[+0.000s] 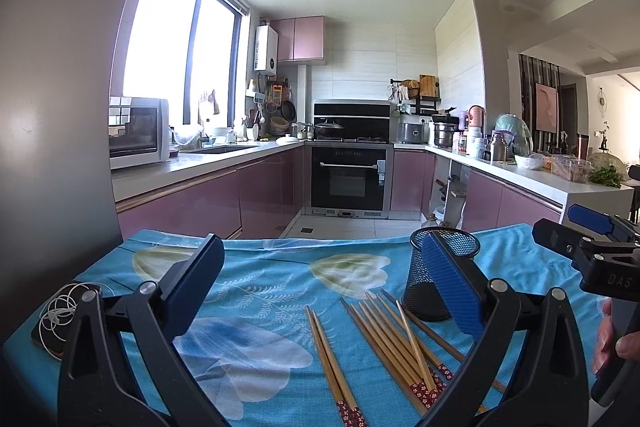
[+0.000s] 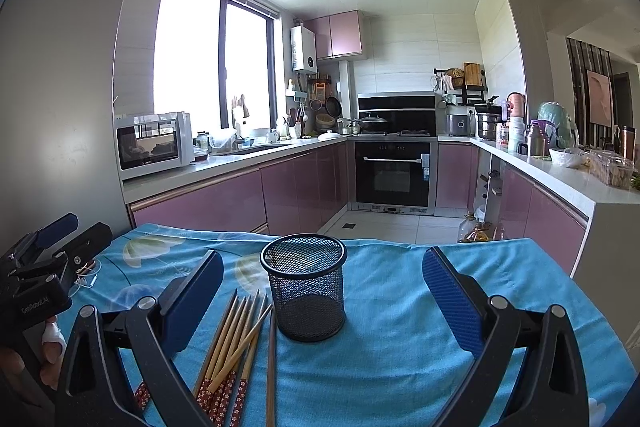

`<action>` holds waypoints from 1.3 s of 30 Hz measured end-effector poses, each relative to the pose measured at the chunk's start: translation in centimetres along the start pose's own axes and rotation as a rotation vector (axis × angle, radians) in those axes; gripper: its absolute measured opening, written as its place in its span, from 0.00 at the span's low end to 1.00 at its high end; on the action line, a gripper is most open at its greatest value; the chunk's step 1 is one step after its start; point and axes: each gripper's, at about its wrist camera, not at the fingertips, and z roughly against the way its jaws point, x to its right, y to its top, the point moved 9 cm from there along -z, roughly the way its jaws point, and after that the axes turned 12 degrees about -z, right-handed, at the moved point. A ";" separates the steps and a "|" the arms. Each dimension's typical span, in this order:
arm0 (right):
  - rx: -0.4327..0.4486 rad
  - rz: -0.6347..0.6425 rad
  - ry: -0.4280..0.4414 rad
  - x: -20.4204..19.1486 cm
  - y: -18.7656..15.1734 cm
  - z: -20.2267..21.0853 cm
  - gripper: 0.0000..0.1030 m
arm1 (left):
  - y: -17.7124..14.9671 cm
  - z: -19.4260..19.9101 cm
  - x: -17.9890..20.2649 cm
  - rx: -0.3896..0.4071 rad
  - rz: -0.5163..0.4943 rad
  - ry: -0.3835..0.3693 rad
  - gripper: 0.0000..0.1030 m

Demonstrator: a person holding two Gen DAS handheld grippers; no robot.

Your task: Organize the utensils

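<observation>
Several bamboo chopsticks [image 1: 396, 339] with red flowered ends lie loose on the blue floral cloth [image 1: 260, 291], between my left gripper's fingers. A black mesh holder [image 1: 430, 275] stands upright and empty just behind them, partly hidden by the right finger. My left gripper [image 1: 324, 287] is open and empty above the chopsticks. In the right wrist view the holder [image 2: 306, 287] stands between the fingers of my right gripper [image 2: 324, 291], which is open and empty. The chopsticks [image 2: 236, 351] lie left of the holder.
A phone with white earphone cable [image 1: 60, 315] lies at the cloth's left edge. The right gripper [image 1: 580, 251] shows at the right of the left wrist view, the left gripper [image 2: 44, 267] at the left of the right wrist view. Kitchen counters [image 2: 192, 171] stand beyond the table.
</observation>
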 end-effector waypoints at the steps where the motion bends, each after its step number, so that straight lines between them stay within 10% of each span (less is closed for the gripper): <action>1: 0.000 0.000 -0.001 -0.1 0.1 0.0 0.94 | 0.0 0.1 0.0 0.000 0.000 0.001 0.95; 39: -0.004 -0.007 0.007 0.3 -1.0 -0.2 0.94 | -0.1 -0.2 -0.1 -0.001 0.000 0.001 0.95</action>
